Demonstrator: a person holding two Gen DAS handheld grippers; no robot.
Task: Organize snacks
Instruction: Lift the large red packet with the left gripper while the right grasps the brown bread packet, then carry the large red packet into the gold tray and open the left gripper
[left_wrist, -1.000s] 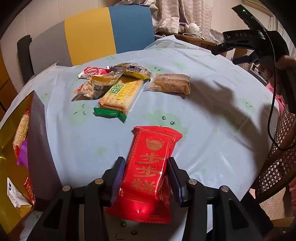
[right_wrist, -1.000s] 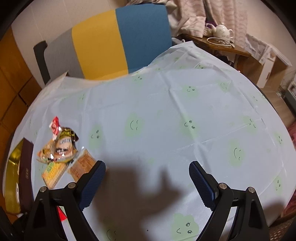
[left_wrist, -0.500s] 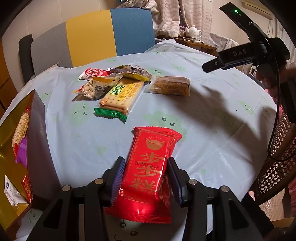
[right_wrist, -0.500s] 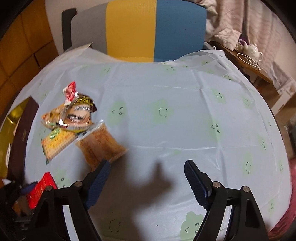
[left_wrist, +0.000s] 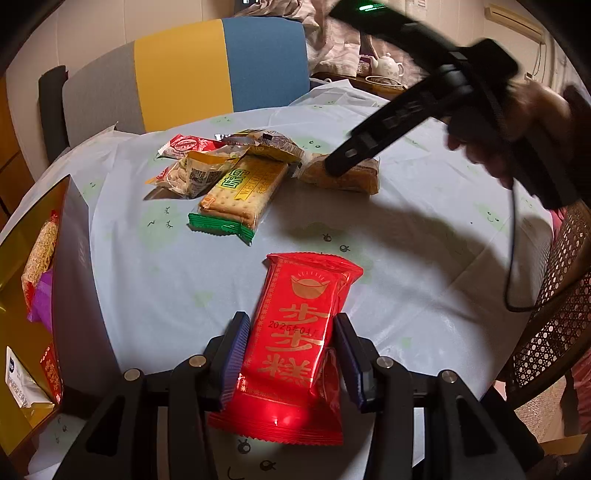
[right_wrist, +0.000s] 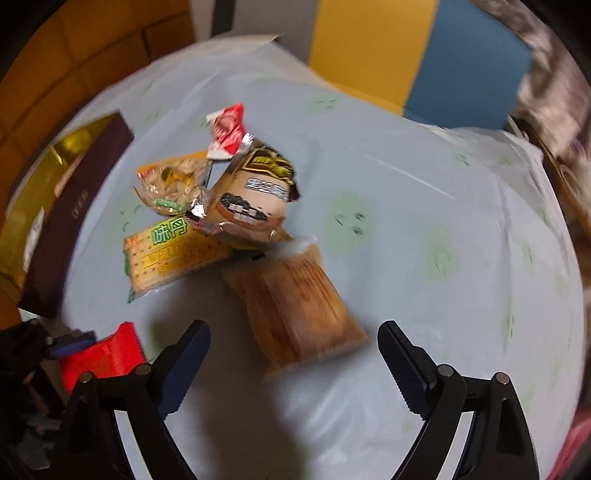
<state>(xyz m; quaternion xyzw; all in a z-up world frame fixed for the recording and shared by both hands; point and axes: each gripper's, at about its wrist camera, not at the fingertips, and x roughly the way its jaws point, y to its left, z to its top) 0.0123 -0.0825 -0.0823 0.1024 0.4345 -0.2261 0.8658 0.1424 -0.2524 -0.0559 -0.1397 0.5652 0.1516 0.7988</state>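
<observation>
My left gripper (left_wrist: 290, 321) is shut on a red snack packet with gold print (left_wrist: 306, 295), held low over the round table's pale blue cloth (left_wrist: 406, 258). My right gripper (right_wrist: 291, 328) points steeply down, its jaws wide and opening. A brown wafer packet (right_wrist: 295, 306) lies under and between them, and neither pad touches it. In the left wrist view one of the right gripper's fingers (left_wrist: 369, 147) hangs over that packet (left_wrist: 354, 181). Beside it lie a cracker packet (left_wrist: 240, 195), a peanut bag (left_wrist: 192, 173) and two more packets. The right wrist view is blurred.
A dark box with gold lining (left_wrist: 74, 258) stands open at the table's left edge, with several snacks inside. A grey, yellow and blue chair (left_wrist: 184, 70) is behind the table, a wicker chair (left_wrist: 561, 295) at the right. A person's hand (left_wrist: 517, 122) holds the right gripper.
The right gripper has swung in from the right and rolled, and now hangs over the brown wafer packet. The left gripper has kept still with the red packet.
</observation>
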